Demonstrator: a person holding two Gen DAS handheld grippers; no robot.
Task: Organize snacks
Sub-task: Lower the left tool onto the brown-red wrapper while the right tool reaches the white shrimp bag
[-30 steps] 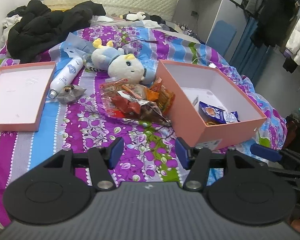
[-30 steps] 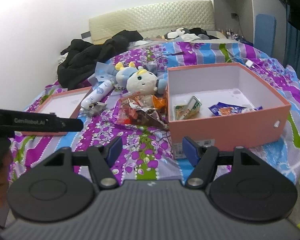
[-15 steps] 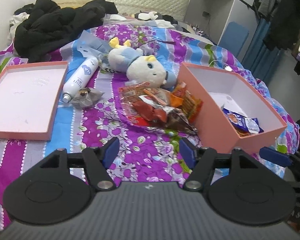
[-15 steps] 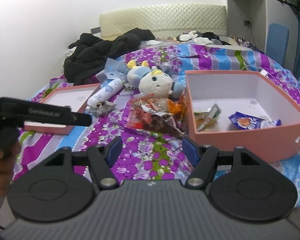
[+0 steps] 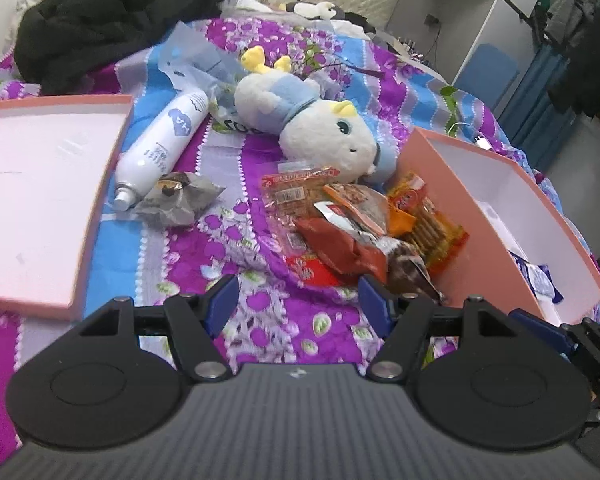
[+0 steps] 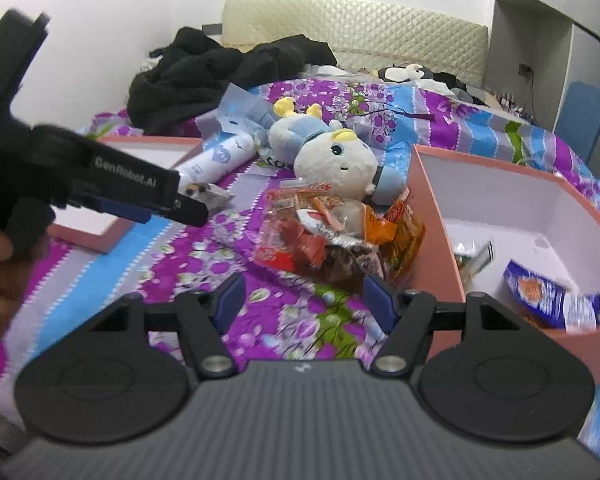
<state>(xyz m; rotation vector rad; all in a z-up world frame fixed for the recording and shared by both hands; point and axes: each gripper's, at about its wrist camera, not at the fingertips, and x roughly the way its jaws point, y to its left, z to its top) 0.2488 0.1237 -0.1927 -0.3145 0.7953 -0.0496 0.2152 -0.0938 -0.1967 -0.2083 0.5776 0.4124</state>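
Snacks (image 5: 352, 224) in crinkly red and orange wrappers, perhaps five, lie heaped; both tongs (image 5: 296, 304) (image 6: 304, 300) gape empty.

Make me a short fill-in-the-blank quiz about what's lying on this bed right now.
1. The heap of snack packets lies just outside the open pink ____.
2. The white spray bottle lies between the pink lid and the plush ____.
3. A blue snack packet already lies ____ the box.

Missing words: box; toy; inside
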